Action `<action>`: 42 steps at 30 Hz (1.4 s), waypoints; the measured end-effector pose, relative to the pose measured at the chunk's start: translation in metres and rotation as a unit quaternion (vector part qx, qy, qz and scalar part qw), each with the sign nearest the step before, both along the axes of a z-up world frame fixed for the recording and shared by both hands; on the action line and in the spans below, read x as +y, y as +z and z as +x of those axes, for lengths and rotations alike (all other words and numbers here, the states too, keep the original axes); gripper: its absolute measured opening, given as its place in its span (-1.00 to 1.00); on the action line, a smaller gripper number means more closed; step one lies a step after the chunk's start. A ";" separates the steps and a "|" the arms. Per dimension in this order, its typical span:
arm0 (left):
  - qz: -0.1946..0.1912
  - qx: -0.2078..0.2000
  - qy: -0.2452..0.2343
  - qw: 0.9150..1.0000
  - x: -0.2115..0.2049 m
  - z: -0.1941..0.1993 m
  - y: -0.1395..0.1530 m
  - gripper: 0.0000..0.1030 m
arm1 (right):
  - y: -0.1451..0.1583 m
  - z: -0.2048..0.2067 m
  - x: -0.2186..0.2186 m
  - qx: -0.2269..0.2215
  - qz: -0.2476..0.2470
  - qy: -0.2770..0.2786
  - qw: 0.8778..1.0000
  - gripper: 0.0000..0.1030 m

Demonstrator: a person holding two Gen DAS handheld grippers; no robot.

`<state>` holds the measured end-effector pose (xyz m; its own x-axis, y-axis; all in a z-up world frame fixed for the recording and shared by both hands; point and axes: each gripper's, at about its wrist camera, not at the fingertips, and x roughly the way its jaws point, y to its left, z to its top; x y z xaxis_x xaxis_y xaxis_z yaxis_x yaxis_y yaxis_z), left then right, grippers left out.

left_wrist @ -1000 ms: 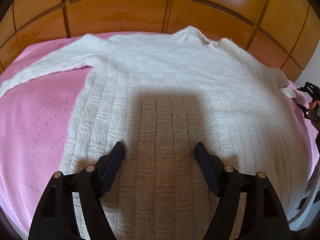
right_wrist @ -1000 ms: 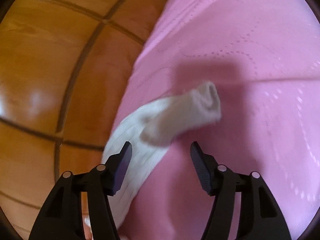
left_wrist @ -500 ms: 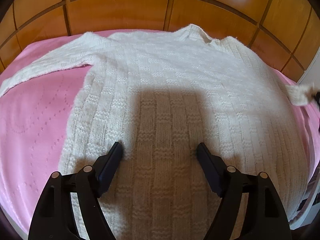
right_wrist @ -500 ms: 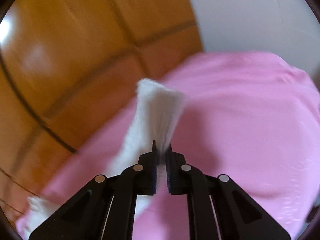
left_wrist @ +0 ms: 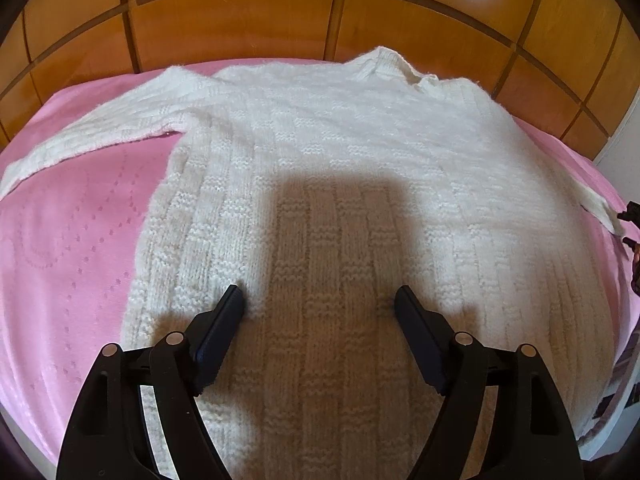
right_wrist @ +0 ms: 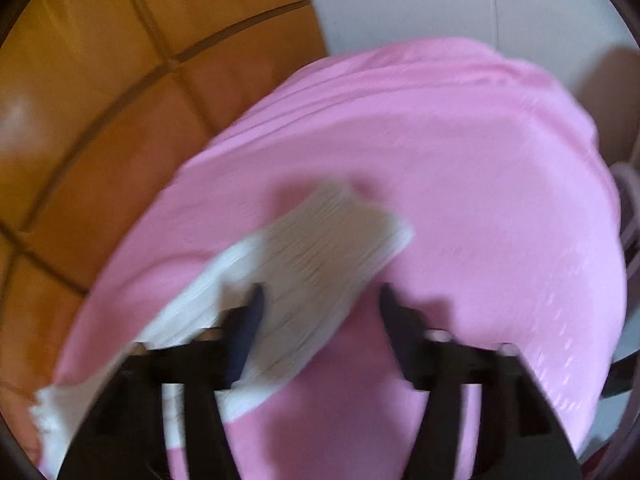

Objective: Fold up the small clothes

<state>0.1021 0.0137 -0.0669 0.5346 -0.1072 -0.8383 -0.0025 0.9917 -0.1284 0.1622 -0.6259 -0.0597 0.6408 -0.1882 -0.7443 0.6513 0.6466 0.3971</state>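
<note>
A white knitted sweater [left_wrist: 320, 168] lies flat on a pink bedsheet [left_wrist: 72, 240], neck toward the wooden headboard. Its left sleeve [left_wrist: 92, 140] stretches out to the left. My left gripper [left_wrist: 320, 312] is open and empty, low over the sweater's lower body. In the right wrist view, the sweater's right sleeve [right_wrist: 312, 264] lies on the sheet, cuff pointing up and right. My right gripper [right_wrist: 320, 308] is open just above it, the sleeve passing by the left finger; the view is blurred. The right gripper's edge [left_wrist: 630, 216] shows at the far right of the left wrist view.
A wooden panelled headboard [left_wrist: 240, 16] runs behind the bed and also shows in the right wrist view [right_wrist: 100, 80]. A white wall [right_wrist: 420, 0] stands past the bed's right corner. The bed's right edge [left_wrist: 608, 400] drops off near the sweater's hem.
My right gripper closed on the sleeve cuff, lifted and pulled it outward, then opened; the sleeve now lies extended on the sheet. The left gripper stayed open over the sweater, nearly still.
</note>
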 end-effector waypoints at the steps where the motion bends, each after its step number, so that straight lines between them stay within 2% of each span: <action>1: -0.005 0.001 0.001 1.000 0.002 -0.001 0.001 0.49 | 0.001 -0.003 0.011 -0.011 0.017 0.030 0.999 0.22; 2: -0.010 0.002 0.002 1.000 0.004 -0.001 0.002 0.49 | 0.000 -0.006 0.032 -0.020 0.034 0.079 0.996 0.24; 4: -0.018 0.001 0.006 1.000 0.011 -0.005 0.007 0.49 | -0.003 -0.008 0.064 -0.017 0.043 0.140 0.989 0.26; 6: -0.022 -0.004 0.014 1.000 0.019 -0.010 0.013 0.49 | -0.009 -0.012 0.109 -0.018 0.065 0.221 0.973 0.27; 7: -0.022 -0.005 0.017 1.000 0.023 -0.012 0.014 0.49 | -0.014 -0.015 0.138 -0.016 0.075 0.266 0.961 0.27; 11: -0.015 -0.008 0.041 0.999 0.050 -0.026 0.020 0.49 | -0.020 -0.036 0.210 -0.019 0.095 0.356 0.929 0.28; 14: -0.020 -0.004 0.062 0.998 0.078 -0.039 0.021 0.49 | -0.022 -0.058 0.239 -0.022 0.108 0.389 0.915 0.28; 17: -0.052 0.013 0.069 0.996 0.103 -0.058 0.012 0.49 | -0.022 -0.083 0.255 -0.020 0.120 0.418 0.900 0.25; 19: -0.078 0.023 0.062 0.995 0.110 -0.069 0.006 0.29 | -0.020 -0.104 0.267 -0.011 0.121 0.436 0.892 0.13; 20: -0.085 0.023 0.057 0.994 0.111 -0.075 0.004 0.25 | -0.021 -0.111 0.269 -0.003 0.122 0.447 0.886 0.05; 22: -0.096 0.019 0.039 0.994 0.110 -0.085 0.003 -0.01 | -0.025 -0.132 0.277 0.008 0.126 0.461 0.878 -0.09; 23: -0.105 0.021 0.029 0.994 0.108 -0.089 0.003 -0.10 | -0.029 -0.136 0.279 0.013 0.127 0.465 0.876 -0.22; 25: -0.120 0.023 0.011 0.992 0.105 -0.095 0.000 -0.54 | -0.030 -0.143 0.285 0.025 0.119 0.468 0.875 -0.51; 26: -0.122 0.025 -0.001 0.992 0.102 -0.097 -0.001 -0.71 | -0.029 -0.147 0.289 0.034 0.110 0.466 0.877 -0.76; 28: -0.121 0.021 -0.006 0.992 0.099 -0.097 0.001 -0.84 | -0.021 -0.149 0.296 0.028 0.093 0.469 0.878 -0.79; 32: -0.131 -0.002 -0.011 0.991 0.107 -0.108 0.020 -0.86 | 0.024 -0.165 0.295 -0.025 0.048 0.493 0.868 -0.82; 34: -0.134 -0.011 -0.009 0.991 0.115 -0.117 0.027 -0.87 | 0.014 -0.169 0.295 0.006 0.027 0.498 0.867 -0.82; 37: -0.118 0.016 -0.009 0.993 0.113 -0.121 0.013 -0.87 | -0.024 -0.167 0.298 0.065 0.026 0.491 0.868 -0.82; 39: -0.108 0.038 -0.005 0.993 0.110 -0.117 0.002 -0.85 | -0.029 -0.165 0.299 0.065 0.040 0.482 0.873 -0.80; 41: -0.098 0.035 -0.001 0.995 0.108 -0.113 0.006 -0.78 | -0.027 -0.163 0.294 0.058 0.055 0.473 0.878 -0.73; 42: -0.086 0.026 0.007 0.996 0.107 -0.110 0.011 -0.61 | -0.023 -0.164 0.291 0.055 0.048 0.470 0.880 -0.60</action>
<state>-0.0084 0.1208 -0.0562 0.4932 -0.2439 -0.8350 -0.0271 0.9551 -0.2950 -0.0021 -0.3350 -0.0829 0.4032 0.4536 -0.7948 -0.1151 0.8867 0.4477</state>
